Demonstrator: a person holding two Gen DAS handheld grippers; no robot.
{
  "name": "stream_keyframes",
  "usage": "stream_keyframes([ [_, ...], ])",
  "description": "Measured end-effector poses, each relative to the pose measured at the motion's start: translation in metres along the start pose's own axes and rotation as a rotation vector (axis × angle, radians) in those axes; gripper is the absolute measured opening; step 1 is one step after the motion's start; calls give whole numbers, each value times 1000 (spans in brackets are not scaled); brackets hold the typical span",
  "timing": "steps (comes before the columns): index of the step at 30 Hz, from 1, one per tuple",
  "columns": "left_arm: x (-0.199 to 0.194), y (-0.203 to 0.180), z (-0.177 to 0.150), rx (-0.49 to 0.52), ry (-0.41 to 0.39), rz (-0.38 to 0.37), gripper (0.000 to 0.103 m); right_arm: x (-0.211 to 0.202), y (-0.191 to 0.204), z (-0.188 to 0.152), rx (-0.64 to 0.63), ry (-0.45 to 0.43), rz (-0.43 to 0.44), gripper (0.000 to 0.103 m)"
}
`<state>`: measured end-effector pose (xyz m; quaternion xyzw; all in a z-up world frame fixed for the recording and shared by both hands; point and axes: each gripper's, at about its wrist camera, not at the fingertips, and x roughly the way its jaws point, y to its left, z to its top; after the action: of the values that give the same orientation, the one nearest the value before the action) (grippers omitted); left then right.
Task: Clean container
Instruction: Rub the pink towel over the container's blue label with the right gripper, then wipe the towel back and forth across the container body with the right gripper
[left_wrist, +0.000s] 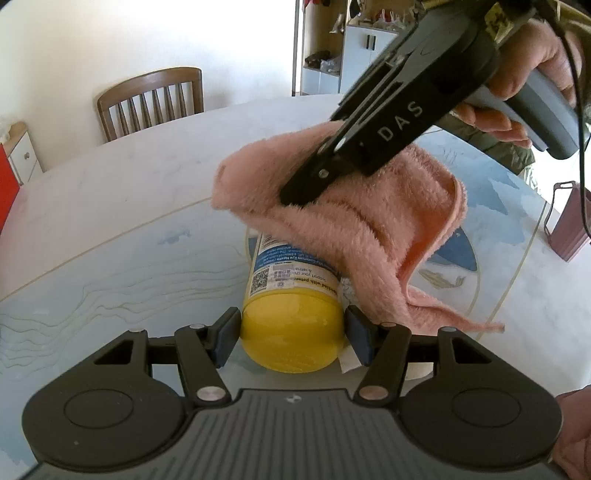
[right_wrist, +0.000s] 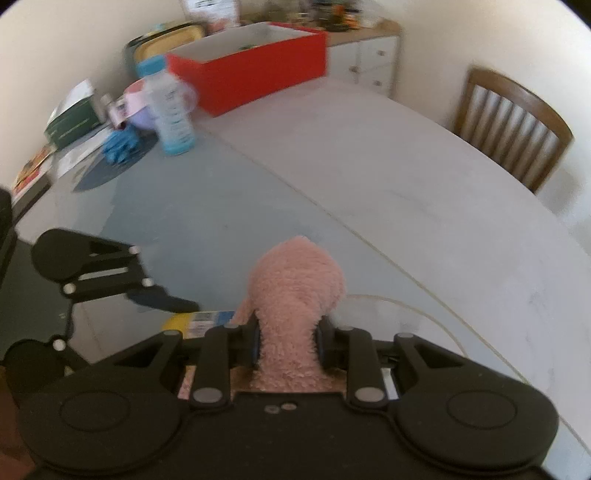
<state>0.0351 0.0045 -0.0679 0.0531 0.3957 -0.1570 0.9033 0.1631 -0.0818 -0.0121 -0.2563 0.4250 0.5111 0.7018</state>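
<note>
Lying on its side on the pale glass-topped table (left_wrist: 110, 236), the yellow plastic container with a blue-and-white printed label (left_wrist: 291, 332) has its rounded yellow end towards the left wrist camera and sits well in from the table's curved far edge. The left gripper (left_wrist: 291, 334) is closed on it at a medium width, one dark pad pressed against each flank of the yellow end.

A fluffy pink microfibre cloth (left_wrist: 351, 229) is draped over the container's far, labelled part and hangs down its right side, its lower corner trailing onto the tabletop just beside the left gripper's right finger. The right gripper (left_wrist: 295, 194) comes down from the upper right, held by a person's hand (left_wrist: 532, 70), and its black fingers sit narrowly together, pinching a bunched fold of the cloth; the right wrist view shows that fold squeezed between the blue-edged pads (right_wrist: 255, 343).

A brown wooden slat-backed chair (left_wrist: 151, 99) stands beyond the table's far edge. In the right wrist view, which is blurred, a clear bottle with a blue cap (right_wrist: 170, 107) and a red open box (right_wrist: 251, 77) stand by the table's far left corner.
</note>
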Motion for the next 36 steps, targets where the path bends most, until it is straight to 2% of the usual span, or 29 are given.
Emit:
stream_keyframes([
  [3, 0, 4, -1, -32, 4, -16, 62, -4, -9, -6, 34, -7, 6, 24],
  [7, -1, 20, -1, -144, 11, -105, 62, -5, -7, -13, 48, -10, 8, 24],
  [10, 1, 33, -1, -230, 12, -167, 68, -9, -11, -22, 75, -9, 12, 24],
  [13, 11, 40, 0, -300, 52, -235, 69, -12, -11, -29, 95, -3, 10, 24],
  [16, 21, 38, 3, -311, 82, -258, 69, -14, -14, -40, 133, 0, 6, 25],
  [19, 26, 32, 8, -298, 71, -247, 69, -10, -13, -52, 145, 28, -19, 25],
  [21, 29, 31, 12, -294, 65, -230, 64, -5, -11, -60, 141, 59, -50, 24],
  [24, 30, 27, 17, -268, 58, -205, 63, -3, -7, -69, 112, 95, -118, 24],
  [28, 21, 18, 23, -204, 36, -163, 63, -27, -2, -66, 118, -1, -109, 24],
  [32, 10, 13, 20, -130, 28, -121, 63, -52, 16, -47, 67, -115, -39, 24],
  [36, 6, 0, 26, -53, 34, -88, 63, -55, 38, -33, 3, -144, 23, 24],
])
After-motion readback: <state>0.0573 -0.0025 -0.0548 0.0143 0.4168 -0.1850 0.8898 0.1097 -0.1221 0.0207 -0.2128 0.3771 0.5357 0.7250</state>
